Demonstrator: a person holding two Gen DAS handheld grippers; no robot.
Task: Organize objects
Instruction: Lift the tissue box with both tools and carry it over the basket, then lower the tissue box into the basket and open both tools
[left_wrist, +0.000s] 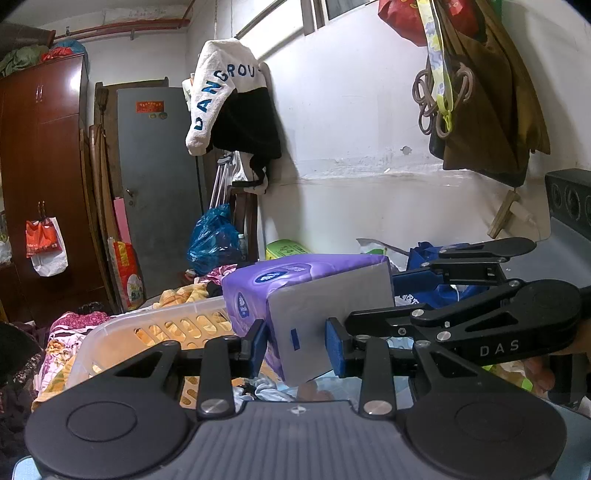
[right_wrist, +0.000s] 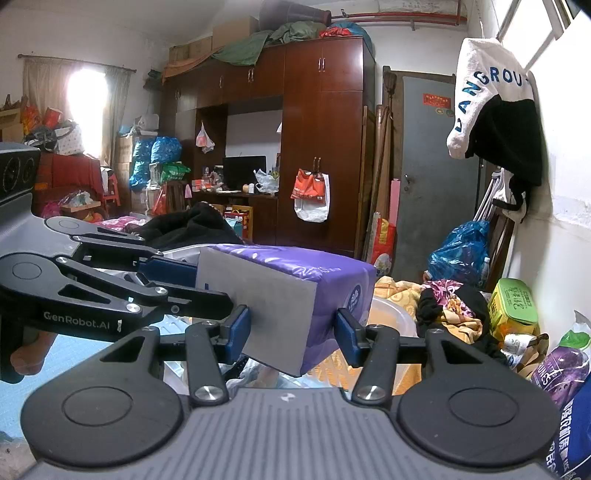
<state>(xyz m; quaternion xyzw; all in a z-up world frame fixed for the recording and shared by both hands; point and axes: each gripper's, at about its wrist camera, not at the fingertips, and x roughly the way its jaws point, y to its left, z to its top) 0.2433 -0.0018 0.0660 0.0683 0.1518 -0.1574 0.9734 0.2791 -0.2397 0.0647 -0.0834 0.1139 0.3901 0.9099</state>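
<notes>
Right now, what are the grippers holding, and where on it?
Both hold the purple tissue pack: the left gripper and the right gripper each clamp its sides near the grey end.

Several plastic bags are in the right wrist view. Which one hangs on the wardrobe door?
The orange-and-white bag, hung from the wardrobe door handle. The blue bags sit elsewhere: one low beside the grey door, others stacked far left.

Left gripper (left_wrist: 298, 345) and right gripper (right_wrist: 291, 334): matte black linkage arms, silver screws, blue pads on jaws, grey ribbed base with two round black discs; white "DAS" and "GenRobot.AI" lettering; bare fingers (right_wrist: 26, 360) on grip
</notes>
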